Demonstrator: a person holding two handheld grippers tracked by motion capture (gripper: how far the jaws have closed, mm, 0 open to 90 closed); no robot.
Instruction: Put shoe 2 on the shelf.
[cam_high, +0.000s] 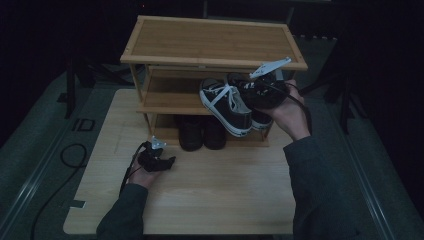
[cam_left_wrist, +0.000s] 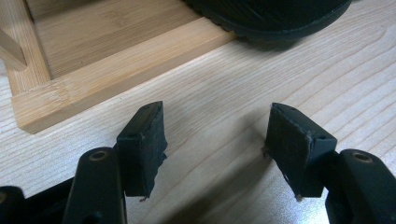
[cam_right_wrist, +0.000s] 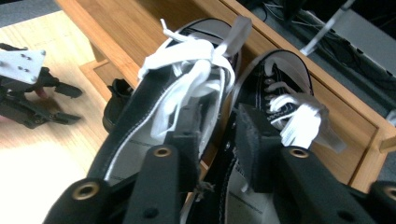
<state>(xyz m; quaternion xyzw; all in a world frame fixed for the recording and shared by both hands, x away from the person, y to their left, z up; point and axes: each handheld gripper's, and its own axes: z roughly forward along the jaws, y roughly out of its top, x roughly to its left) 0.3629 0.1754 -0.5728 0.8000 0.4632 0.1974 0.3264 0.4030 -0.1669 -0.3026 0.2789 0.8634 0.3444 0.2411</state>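
A pair of black canvas sneakers with white laces and white soles (cam_high: 226, 106) hangs in the air in front of the middle shelf of a bamboo shoe rack (cam_high: 210, 40). My right gripper (cam_high: 261, 89) is shut on them. In the right gripper view its jaws (cam_right_wrist: 217, 140) pinch the adjoining inner walls of the near sneaker (cam_right_wrist: 140, 126) and the far sneaker (cam_right_wrist: 280, 79) together. My left gripper (cam_high: 167, 162) rests low on the table, to the left of the rack's foot. It stands open (cam_left_wrist: 217, 140) with bare wood between its pads.
Two black shoes (cam_high: 200, 132) stand on the rack's bottom shelf; the toe of one (cam_left_wrist: 271, 14) overhangs the bottom rail (cam_left_wrist: 116, 70). The light wooden table (cam_high: 215, 190) lies in front of the rack. The top shelf is bare. A black cable (cam_high: 70, 155) runs off the table's left side.
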